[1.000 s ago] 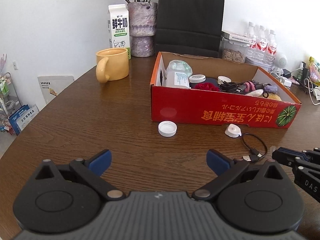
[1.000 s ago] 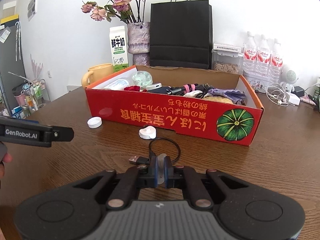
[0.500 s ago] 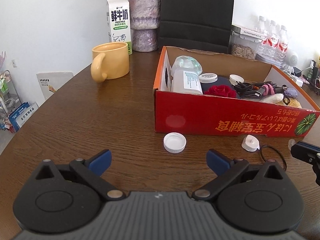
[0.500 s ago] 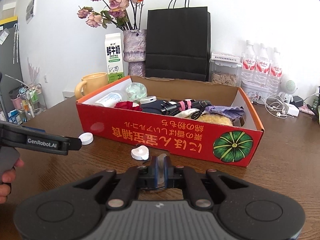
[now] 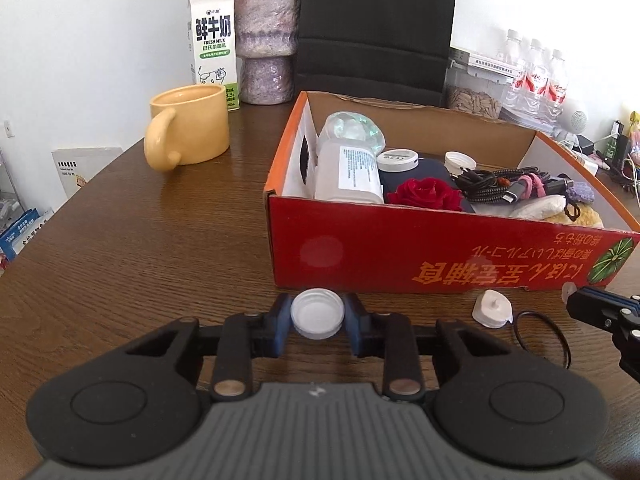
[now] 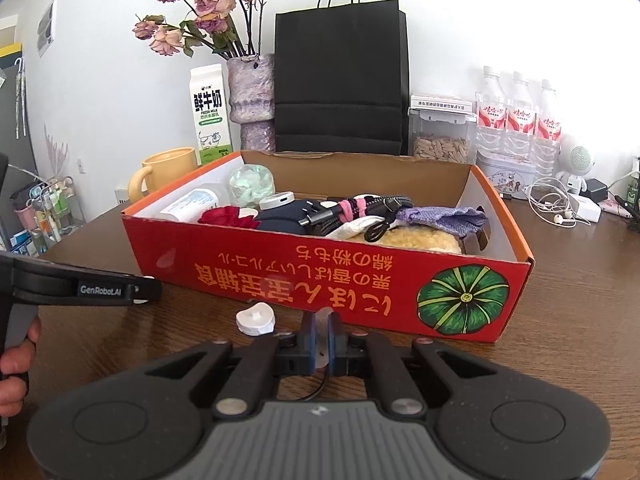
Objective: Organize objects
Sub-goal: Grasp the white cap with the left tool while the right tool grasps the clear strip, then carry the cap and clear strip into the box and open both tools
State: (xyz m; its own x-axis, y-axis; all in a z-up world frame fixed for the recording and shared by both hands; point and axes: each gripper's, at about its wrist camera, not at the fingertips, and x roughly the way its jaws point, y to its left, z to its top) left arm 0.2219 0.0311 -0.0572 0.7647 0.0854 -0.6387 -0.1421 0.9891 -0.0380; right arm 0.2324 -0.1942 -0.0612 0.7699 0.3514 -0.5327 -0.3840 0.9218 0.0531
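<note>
Just ahead of the left gripper's (image 5: 318, 322) fingertips stands the near wall of the red cardboard box (image 5: 440, 256), blocking the way forward; inside it lie a clear plastic bottle (image 5: 348, 176), a red fabric rose (image 5: 426, 194), a small round white tin (image 5: 398, 159) and coiled black cables (image 5: 496, 186). Off to the right of the fingers, on the wooden table (image 5: 140, 248), sits a white heart-shaped candle (image 5: 492, 309) and beyond it a thin black cable loop (image 5: 540, 330), with the right gripper's (image 6: 319, 336) tip just past that. Far left of the fingers are a yellow mug (image 5: 188, 130), a milk carton (image 5: 212, 42) and a purple vase (image 5: 266, 40).

The white bottle cap (image 5: 318, 312) sits on the table between the left gripper's blue pads (image 5: 280, 322), which are closing and already touch both its sides. The right gripper's fingers are closed on a thin translucent piece; what it is cannot be told.

A second ago the left jaws stood wide open with the cap well ahead of them; since then the gripper has come forward around it. The box looms closer in both views.
</note>
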